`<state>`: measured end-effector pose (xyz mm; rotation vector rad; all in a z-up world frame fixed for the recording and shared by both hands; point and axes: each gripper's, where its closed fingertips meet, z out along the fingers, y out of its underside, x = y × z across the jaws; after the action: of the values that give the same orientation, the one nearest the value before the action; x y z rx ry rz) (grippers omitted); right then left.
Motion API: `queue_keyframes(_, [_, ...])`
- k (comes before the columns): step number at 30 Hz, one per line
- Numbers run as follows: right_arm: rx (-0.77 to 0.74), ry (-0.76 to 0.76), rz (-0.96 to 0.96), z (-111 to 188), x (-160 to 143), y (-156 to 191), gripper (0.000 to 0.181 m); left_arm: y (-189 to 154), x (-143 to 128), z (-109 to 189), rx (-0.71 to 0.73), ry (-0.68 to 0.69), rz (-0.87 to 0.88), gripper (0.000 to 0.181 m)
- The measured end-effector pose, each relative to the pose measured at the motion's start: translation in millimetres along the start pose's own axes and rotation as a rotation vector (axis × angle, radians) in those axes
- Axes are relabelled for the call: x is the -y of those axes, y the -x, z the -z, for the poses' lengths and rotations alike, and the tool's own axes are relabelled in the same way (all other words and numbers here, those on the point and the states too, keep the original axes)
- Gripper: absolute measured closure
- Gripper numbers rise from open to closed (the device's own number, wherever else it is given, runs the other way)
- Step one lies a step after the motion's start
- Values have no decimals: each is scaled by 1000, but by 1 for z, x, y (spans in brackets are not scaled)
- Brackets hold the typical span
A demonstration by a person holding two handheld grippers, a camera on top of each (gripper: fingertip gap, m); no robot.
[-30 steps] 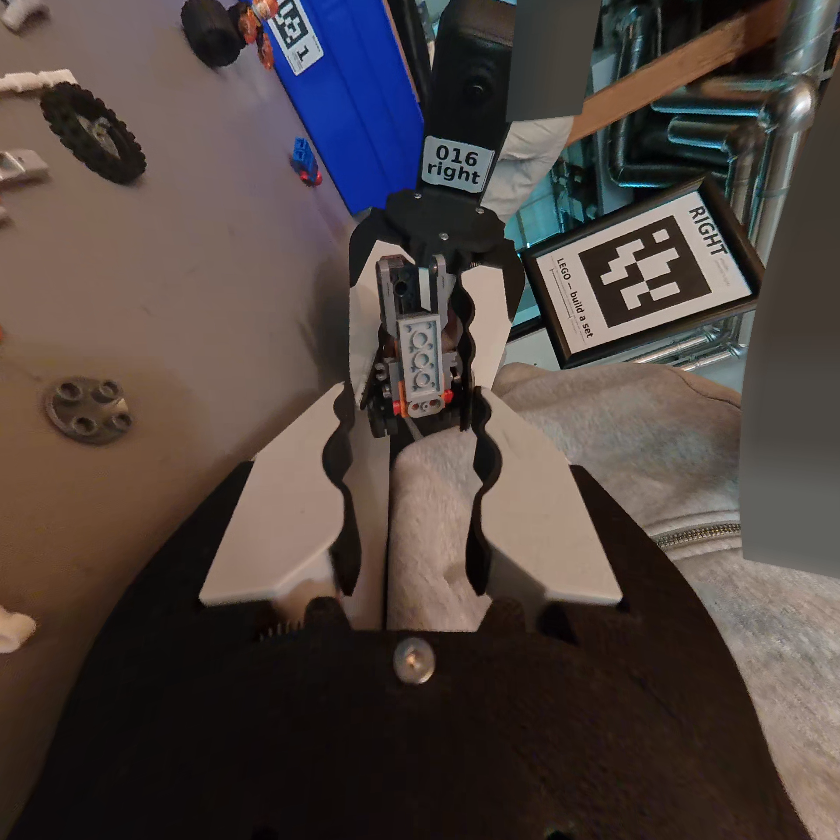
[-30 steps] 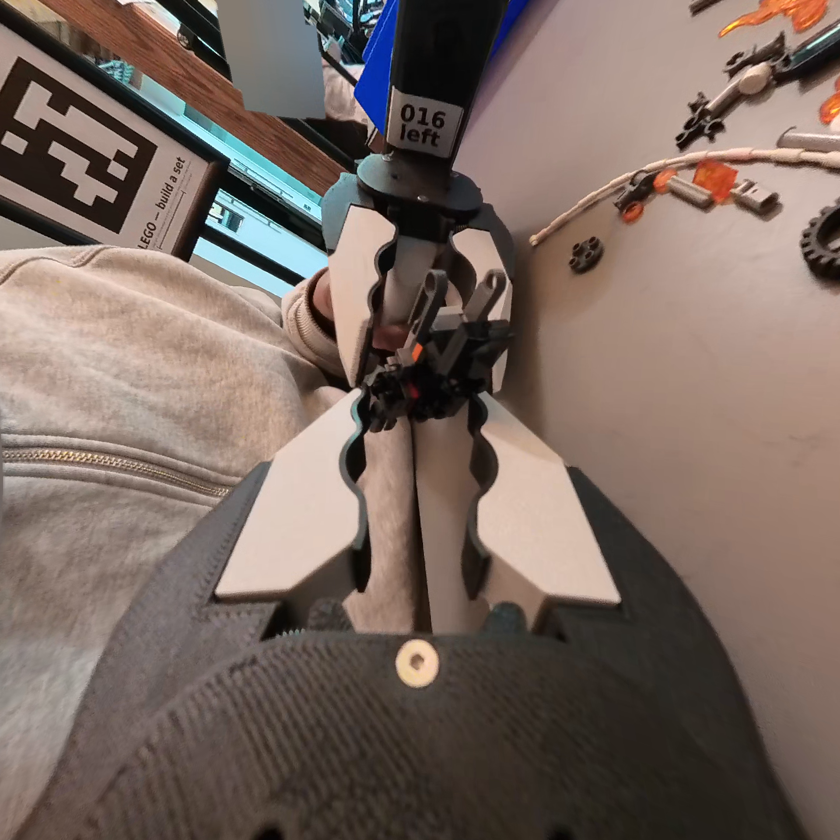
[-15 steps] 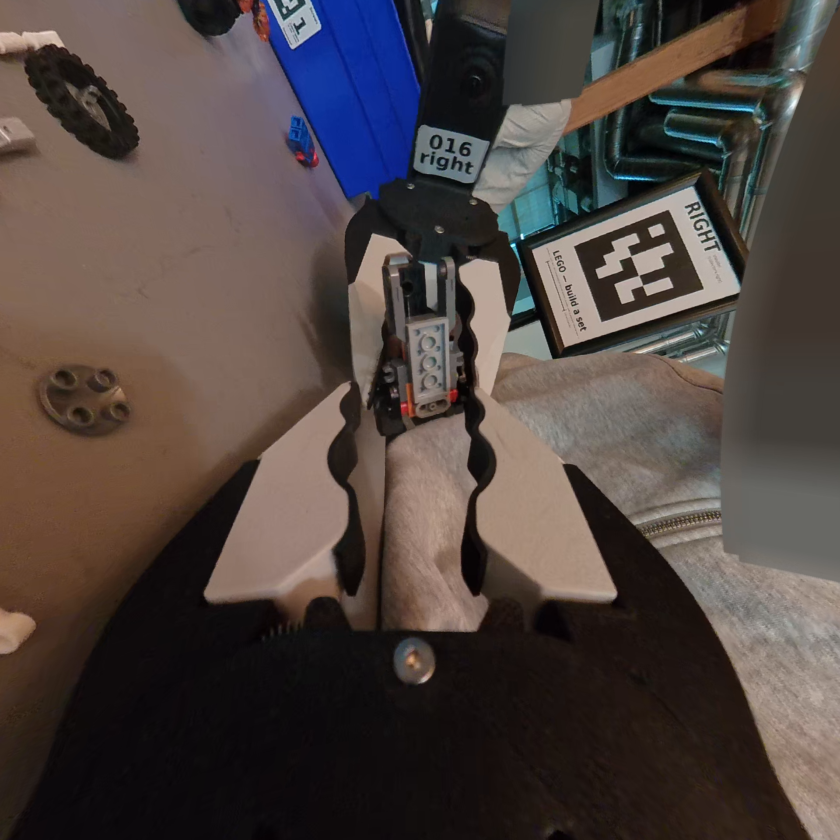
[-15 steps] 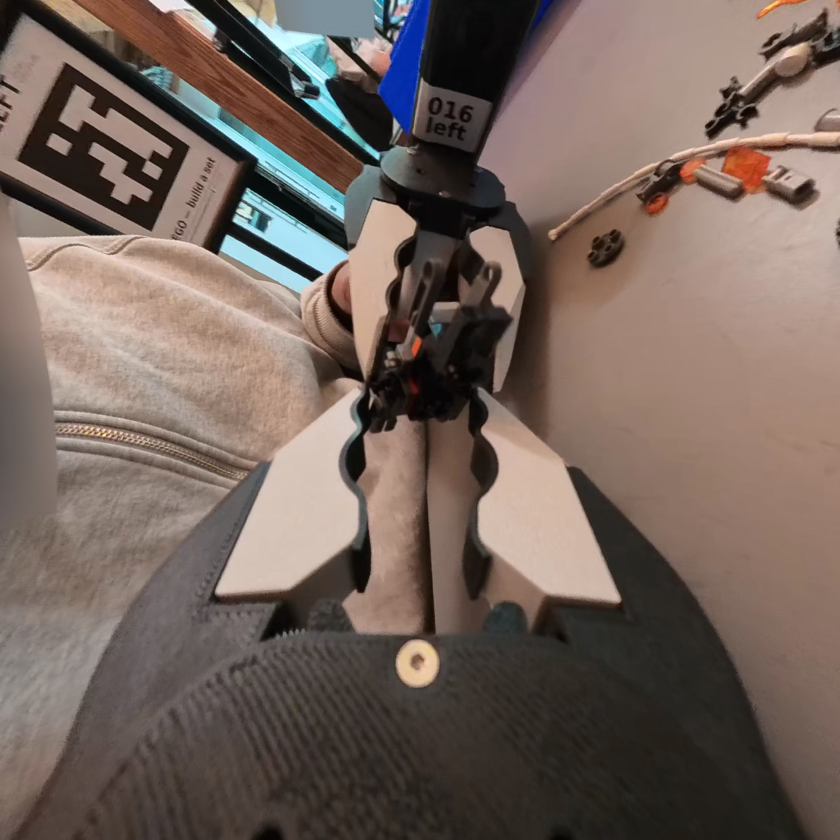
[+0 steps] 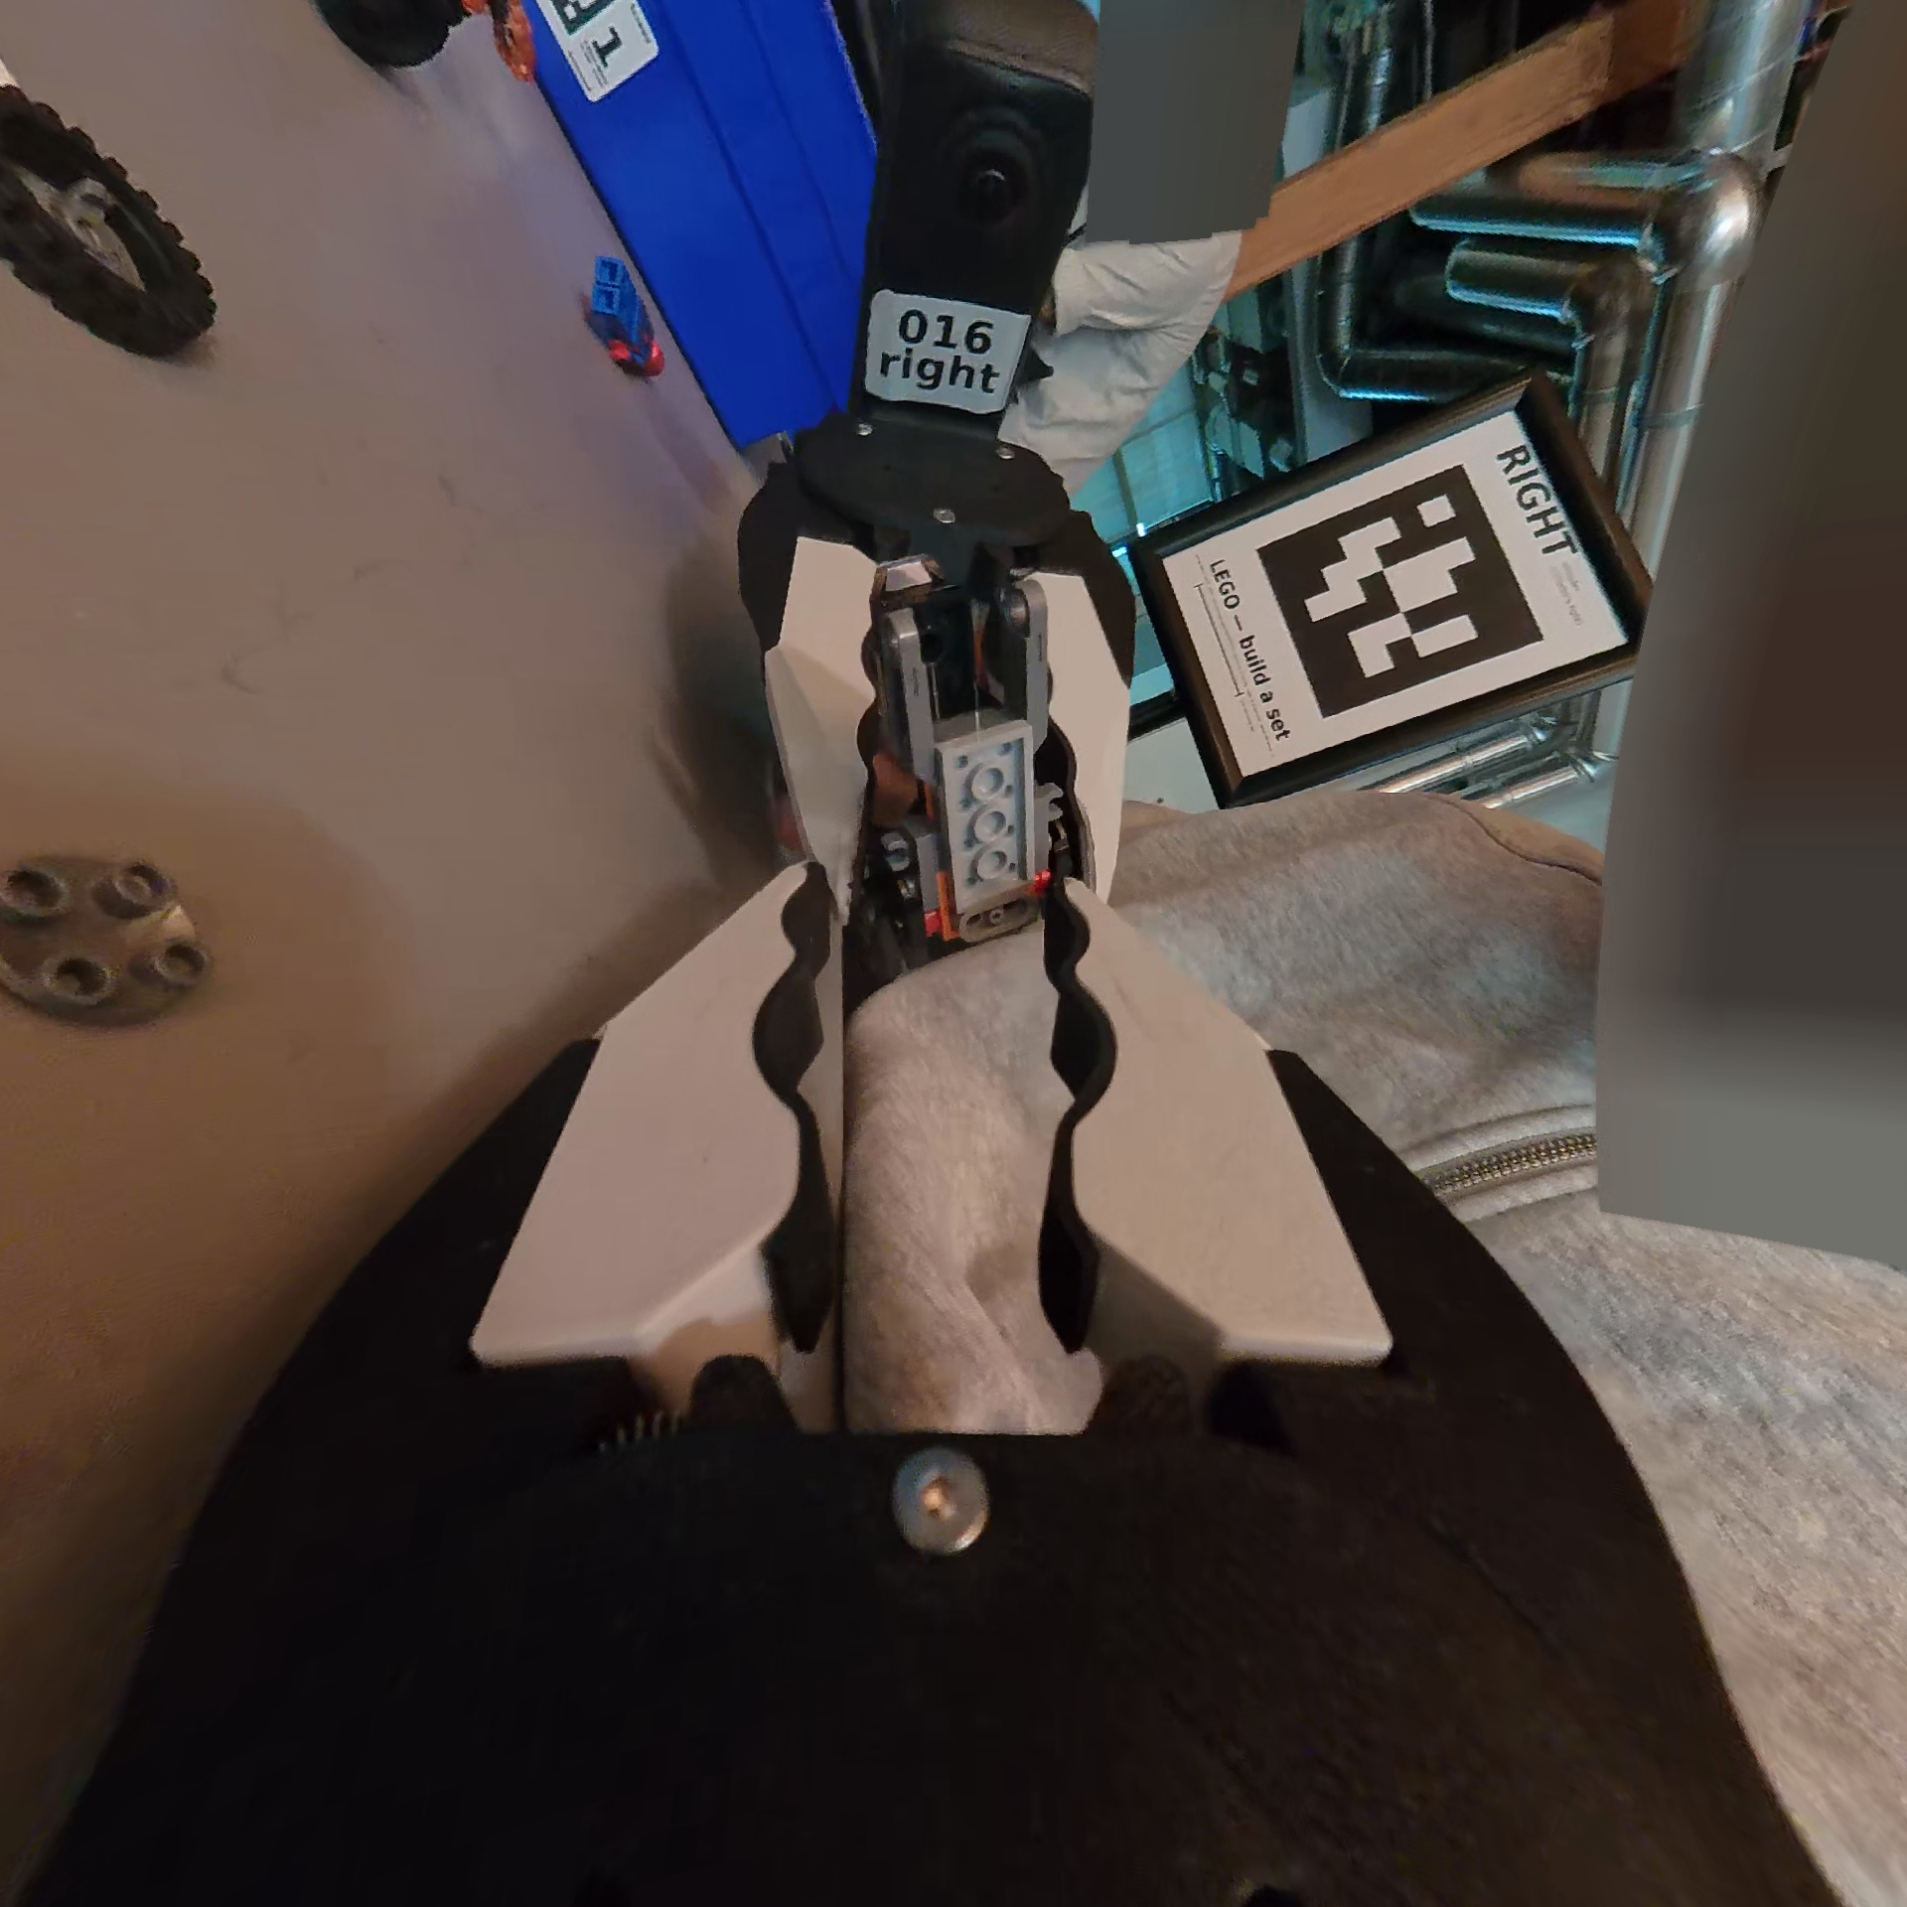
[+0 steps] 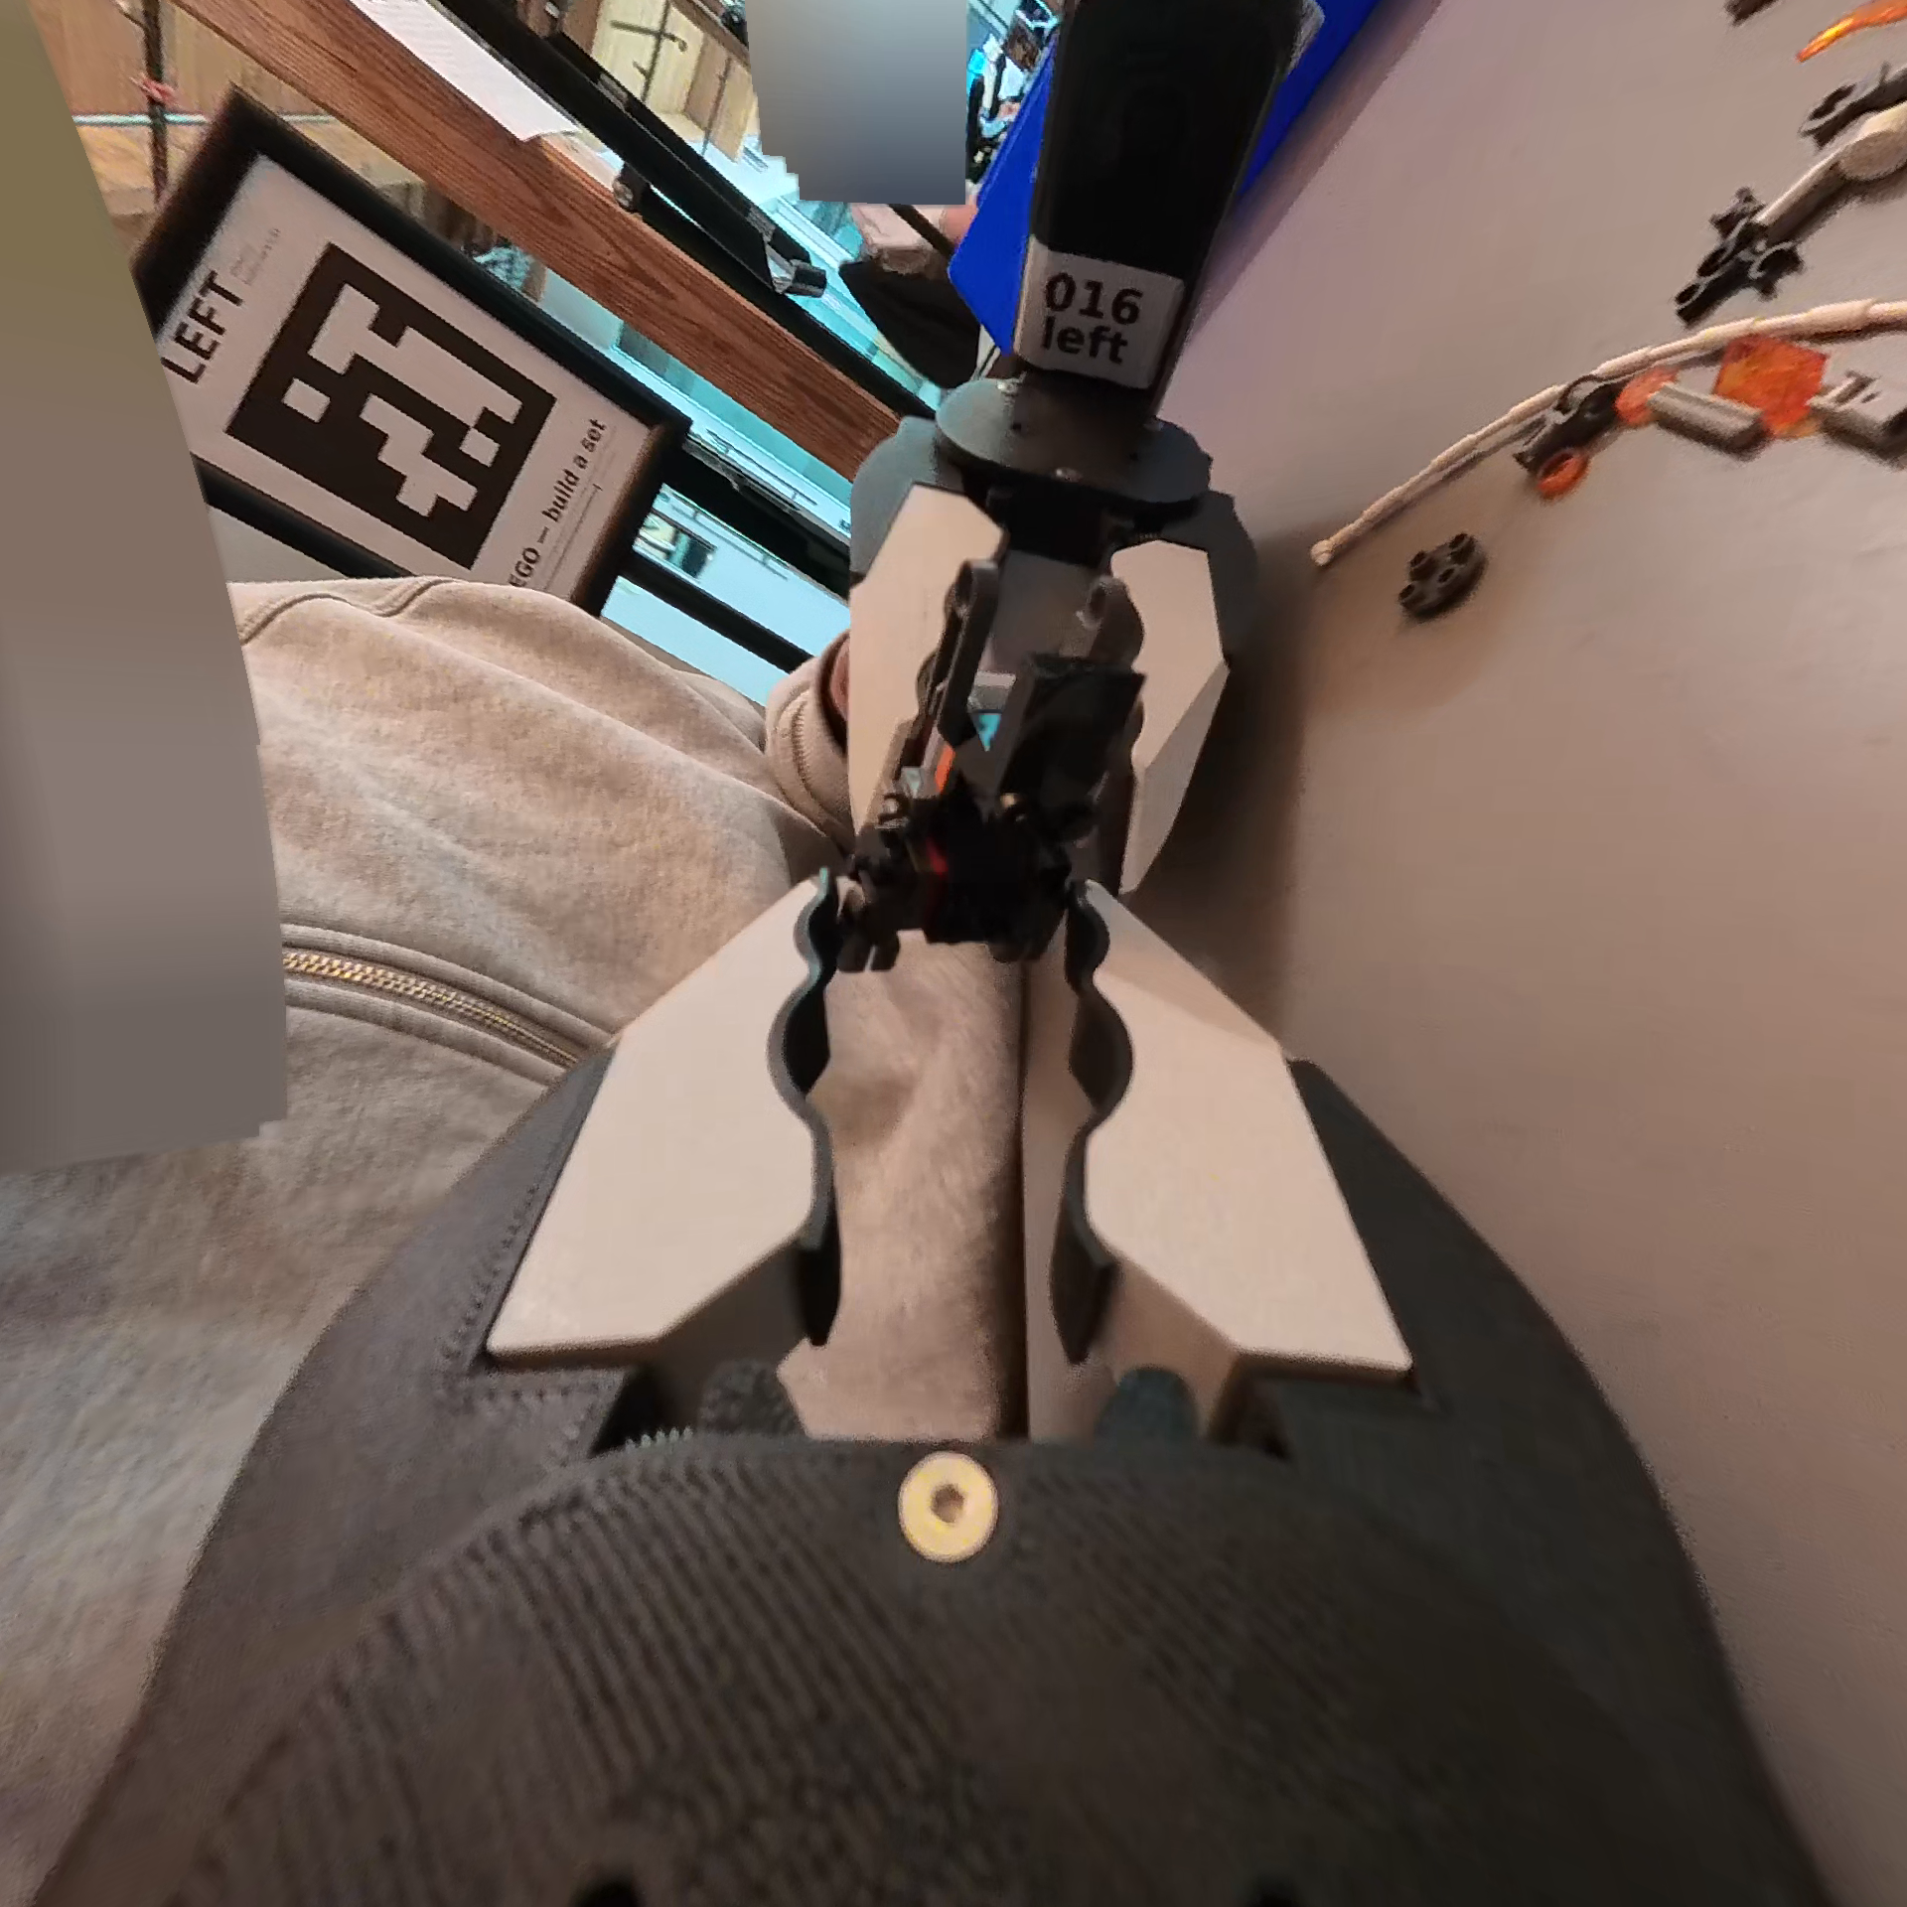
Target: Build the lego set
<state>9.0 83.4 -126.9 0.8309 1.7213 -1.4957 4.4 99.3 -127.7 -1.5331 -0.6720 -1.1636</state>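
Left wrist view: my left tongs [image 5: 944,908] sit tip to tip with the right tongs [image 5: 944,722], and the lego build [image 5: 970,815] hangs between the two, held up off the bench [image 5: 361,619]. I see its grey studded plate facing me, grey beams running up into the right tongs, an orange bit at the lower end. My left fingers [image 5: 702,1114] stand a little apart and nip the near end of the build at their very tips. Behind them a grey sleeve [image 5: 1290,980]. On the bench to the left lie a round grey disc [image 5: 93,939], a knobby tyre [image 5: 93,237] and a small blue piece [image 5: 619,310] next to a blue box [image 5: 722,206]; a framed marker card [image 5: 1393,588] stands to the right. Right wrist view: my right tongs [image 6: 949,918] meet the left tongs [image 6: 1032,722] head-on, with the build [image 6: 980,815] dark and tangled between them, two grey beams reaching toward the far tongs. My right fingers [image 6: 1218,1166] pinch its near end, narrowly parted. The bench [image 6: 1548,929] fills the right side, carrying a small dark round piece [image 6: 1442,578], a pale cord [image 6: 1496,433], orange bits [image 6: 1765,377] and a black-and-grey part [image 6: 1775,222]. Another framed marker card [image 6: 402,413] leans at upper left, the grey sleeve [image 6: 516,774] below it.
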Motion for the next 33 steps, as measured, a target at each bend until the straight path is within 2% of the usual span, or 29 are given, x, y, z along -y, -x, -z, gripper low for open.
queue_keyframes(4, [57, -30, -17, 2, 3, 7, 135, -5, 2, 1, -49, -16, 17, 142])
queue_keyframes(12, [123, -47, -68, 5, 6, 10, 131, -7, 1, 0, -51, -16, -4, 142])
queue_keyframes(24, [137, -120, -133, 12, 13, 6, 140, -10, 2, 1, -57, -23, -35, 146])
queue_keyframes(26, [132, -147, -151, 14, 16, 4, 141, -11, 0, 0, -49, -8, -50, 153])
queue_keyframes(33, [126, -147, -158, 12, 15, 4, 140, -9, -2, -5, -33, 3, -57, 154])
